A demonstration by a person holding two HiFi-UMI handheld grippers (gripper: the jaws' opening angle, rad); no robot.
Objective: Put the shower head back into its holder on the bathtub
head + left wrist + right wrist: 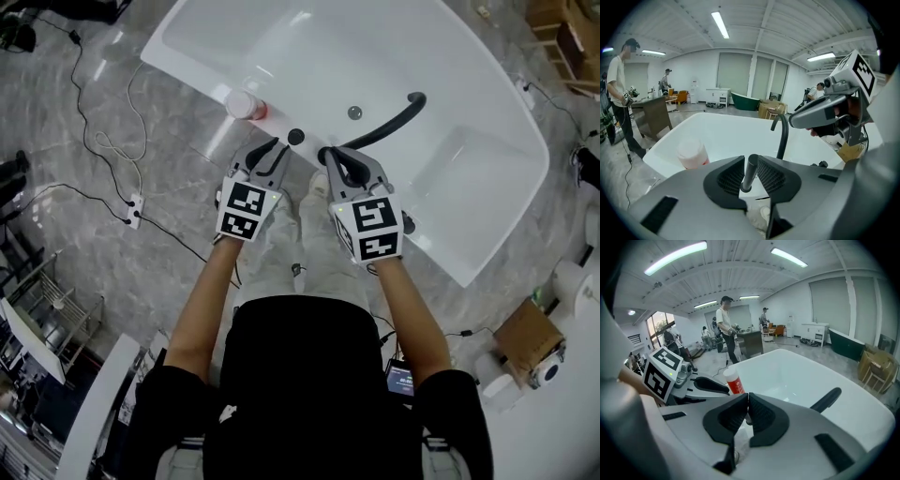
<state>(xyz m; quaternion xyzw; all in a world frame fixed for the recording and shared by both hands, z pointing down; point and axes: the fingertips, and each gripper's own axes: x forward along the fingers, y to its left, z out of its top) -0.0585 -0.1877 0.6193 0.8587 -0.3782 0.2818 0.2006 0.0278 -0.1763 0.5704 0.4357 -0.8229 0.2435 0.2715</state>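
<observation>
Two grippers: left gripper (751,159) jaws clamp the dark cylindrical shower head (747,180); right gripper (748,395) jaws meet at the tips.

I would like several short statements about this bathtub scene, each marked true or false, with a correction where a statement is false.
1. A red and white bottle stands on the rim of the bathtub. True.
2. The bathtub is full of water. False: no water shows in it, and its drain lies bare.
3. The faucet spout is black. True.
4. The right hand-held gripper has its jaws wide apart. False: their tips meet.
5. A slim dark rod shows between the jaws of the left hand-held gripper. True.
</observation>
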